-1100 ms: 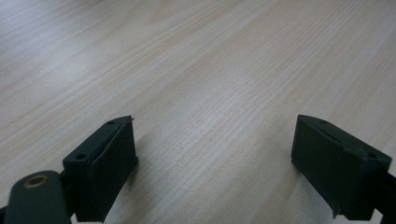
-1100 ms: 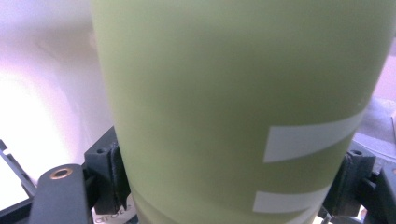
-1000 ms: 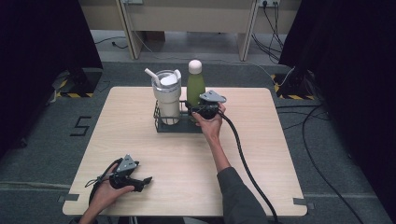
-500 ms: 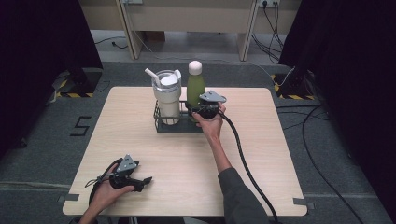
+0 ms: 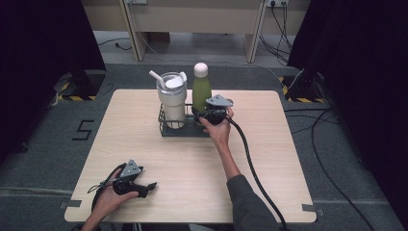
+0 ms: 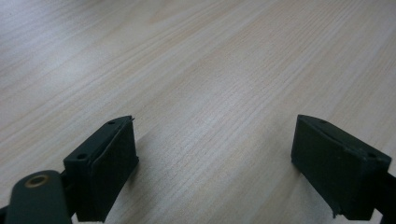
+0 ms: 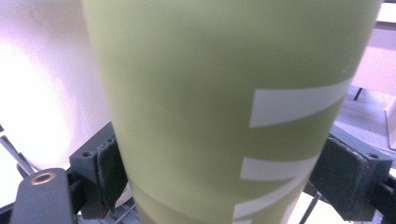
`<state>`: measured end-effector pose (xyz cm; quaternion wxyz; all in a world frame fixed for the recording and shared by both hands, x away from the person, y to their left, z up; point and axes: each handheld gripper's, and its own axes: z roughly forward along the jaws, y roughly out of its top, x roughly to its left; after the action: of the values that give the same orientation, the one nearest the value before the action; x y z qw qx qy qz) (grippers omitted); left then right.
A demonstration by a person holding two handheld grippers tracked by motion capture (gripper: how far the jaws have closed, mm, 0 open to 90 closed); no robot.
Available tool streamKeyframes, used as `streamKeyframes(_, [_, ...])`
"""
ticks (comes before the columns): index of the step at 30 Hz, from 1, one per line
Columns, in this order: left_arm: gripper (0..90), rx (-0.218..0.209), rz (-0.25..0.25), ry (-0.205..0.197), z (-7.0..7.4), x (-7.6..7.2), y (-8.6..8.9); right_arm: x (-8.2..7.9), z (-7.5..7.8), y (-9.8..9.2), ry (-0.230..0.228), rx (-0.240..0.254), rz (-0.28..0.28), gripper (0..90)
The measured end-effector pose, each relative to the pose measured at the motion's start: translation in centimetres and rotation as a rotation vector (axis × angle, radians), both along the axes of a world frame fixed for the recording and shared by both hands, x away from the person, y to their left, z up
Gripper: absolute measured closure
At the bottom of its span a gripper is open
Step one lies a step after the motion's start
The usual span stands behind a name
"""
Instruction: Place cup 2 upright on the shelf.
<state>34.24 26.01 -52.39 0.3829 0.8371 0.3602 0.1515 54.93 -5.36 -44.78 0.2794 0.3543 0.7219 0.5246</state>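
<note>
A green bottle (image 5: 201,91) with a white cap stands in a black wire rack (image 5: 185,131) at the back of the wooden table, beside a white tumbler (image 5: 172,98) with a straw. My right gripper (image 5: 203,113) reaches the bottle from the right, low on its body. In the right gripper view the green bottle (image 7: 224,93) stands between the jaws of the right gripper (image 7: 224,163); they have just been opening, and the pads (image 7: 348,175) sit beside its sides without pressing. My left gripper (image 5: 148,186) rests open near the table's front left edge, with bare wood between the jaws of this left gripper (image 6: 215,158).
The wooden table (image 5: 279,144) has free room across its middle and right. A thick black cable (image 5: 250,159) trails from the right gripper toward the front edge. Dark curtains and floor cables surround the table.
The two hands have stayed where they were. The bottle, tumbler and rack have not moved.
</note>
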Motion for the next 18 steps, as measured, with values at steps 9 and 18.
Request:
streamKeyframes(9, [13.2, 0.000, -0.001, 0.000, 0.0, 0.0, 0.0, -1.0, 0.4, -0.7, 0.018, -0.007, -0.006, 14.7])
streamKeyframes(18, [13.2, 0.004, -0.003, 0.000, 0.0, 0.0, 0.0, -2.4, 1.2, -2.1, 0.020, 0.005, 0.016, 14.8])
